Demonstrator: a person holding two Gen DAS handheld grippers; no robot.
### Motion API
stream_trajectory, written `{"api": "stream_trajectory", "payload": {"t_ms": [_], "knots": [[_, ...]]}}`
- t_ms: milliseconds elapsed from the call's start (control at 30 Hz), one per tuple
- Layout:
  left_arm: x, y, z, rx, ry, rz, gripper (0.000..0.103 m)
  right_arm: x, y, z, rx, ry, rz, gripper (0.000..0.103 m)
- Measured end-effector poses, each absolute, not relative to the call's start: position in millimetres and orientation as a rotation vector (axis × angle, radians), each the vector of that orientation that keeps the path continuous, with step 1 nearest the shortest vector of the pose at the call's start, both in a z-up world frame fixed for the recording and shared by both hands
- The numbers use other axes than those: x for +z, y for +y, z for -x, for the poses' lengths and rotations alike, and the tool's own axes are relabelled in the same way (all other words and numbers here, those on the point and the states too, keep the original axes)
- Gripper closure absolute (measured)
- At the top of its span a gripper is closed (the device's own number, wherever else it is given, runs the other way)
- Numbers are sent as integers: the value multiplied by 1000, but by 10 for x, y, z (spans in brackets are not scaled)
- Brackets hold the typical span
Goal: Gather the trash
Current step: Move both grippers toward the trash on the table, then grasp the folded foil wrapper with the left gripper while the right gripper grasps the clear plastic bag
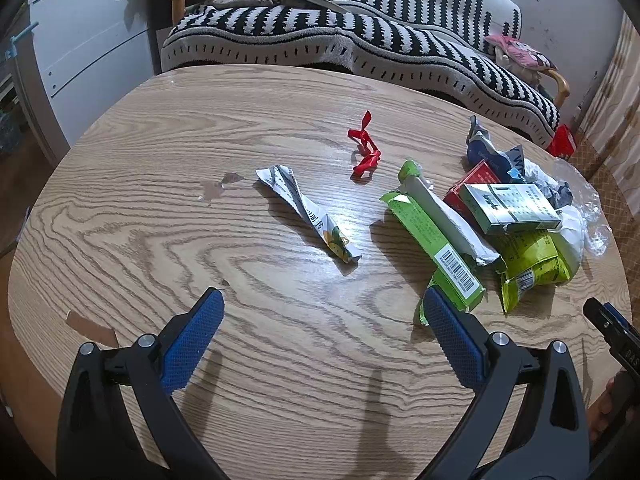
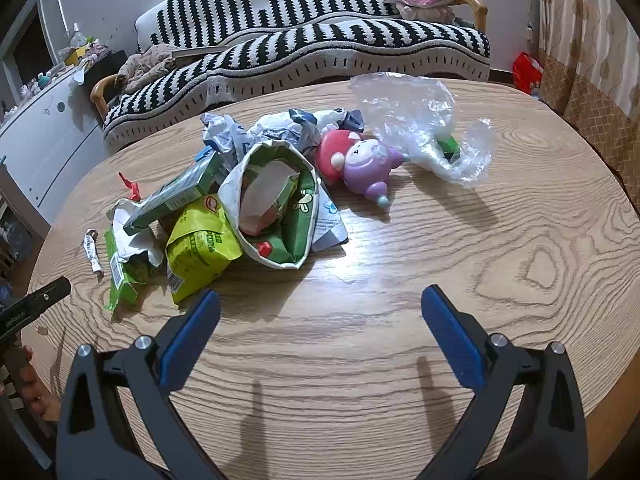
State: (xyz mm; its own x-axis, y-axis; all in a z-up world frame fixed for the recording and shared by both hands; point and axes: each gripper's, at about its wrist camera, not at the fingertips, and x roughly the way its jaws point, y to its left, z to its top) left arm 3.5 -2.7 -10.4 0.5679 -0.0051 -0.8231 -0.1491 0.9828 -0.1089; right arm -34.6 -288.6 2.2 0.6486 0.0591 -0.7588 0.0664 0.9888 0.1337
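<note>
Trash lies scattered on a round wooden table point(image 1: 140, 220). In the left wrist view a twisted paper wrapper point(image 1: 306, 212) lies ahead of my left gripper point(image 1: 324, 300), which is open and holds nothing. A red ribbon point(image 1: 366, 146) lies farther back, and a torn green box point(image 1: 436, 236) lies to the right with a green-white carton point(image 1: 508, 206) behind it. In the right wrist view my right gripper point(image 2: 320, 298) is open and empty over the table point(image 2: 520, 260). A pile lies ahead and left: a yellow-green packet point(image 2: 200, 248), an open green bag point(image 2: 276, 204) and crumpled paper point(image 2: 276, 128).
A pink and purple toy figure point(image 2: 360, 164) and a clear plastic bag point(image 2: 420, 120) lie behind the pile. A striped black-and-white sofa point(image 1: 360, 40) stands beyond the table, with a white cabinet point(image 1: 88, 36) to the left. A small stain point(image 1: 218, 186) marks the wood.
</note>
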Motion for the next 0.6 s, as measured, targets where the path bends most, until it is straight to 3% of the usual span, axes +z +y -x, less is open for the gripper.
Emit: {"api": "stream_trajectory", "payload": {"t_ms": [333,600], "knots": [[-152,261,-24,166,990,232,6,68,-3239,403,-129,821,-71,6],[-234,152,-270,180,985,253,6,213,-3672,430,-218,738,-164,6]]}}
